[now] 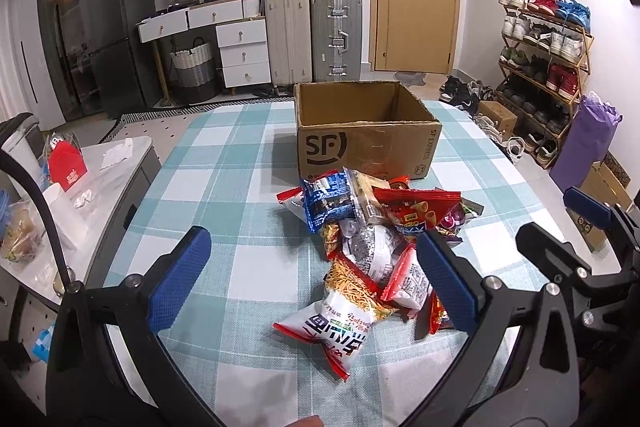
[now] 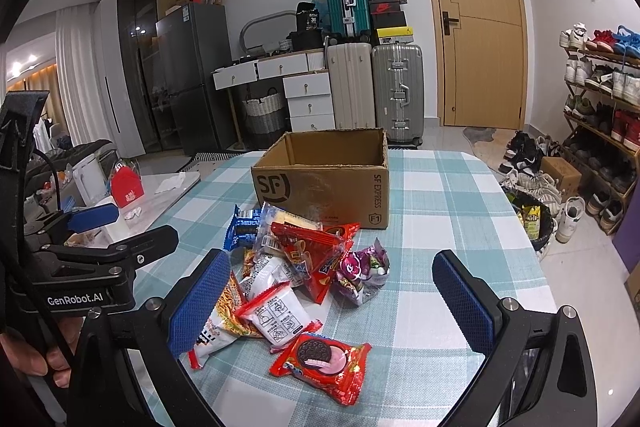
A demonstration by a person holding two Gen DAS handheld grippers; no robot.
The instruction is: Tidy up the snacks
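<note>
Checked teal-and-white cloth is seen covering the table (image 1: 224,163), on which everything is laid. Brown corrugated card forms the open box (image 1: 366,143), printed with a black SF logo and set at the far middle of the table; its inside appears empty as far as can be seen. Just in front of it, touching its near wall, the pile of snack packets (image 2: 296,267) is heaped: a red cone-snack bag on top, a blue wrapper at the left, a purple bag at the right, white and noodle-printed packs nearer. A red sandwich-biscuit packet (image 2: 320,363) lies at the near edge of the heap. Nothing is seen between pile and box.

Both tools are held above the near side of the pile. The left gripper (image 1: 308,283) is spread wide and holds nothing, the noodle-printed bag (image 1: 344,311) lying between its blue pads. The right gripper (image 2: 332,303) is likewise spread wide and empty.
</note>
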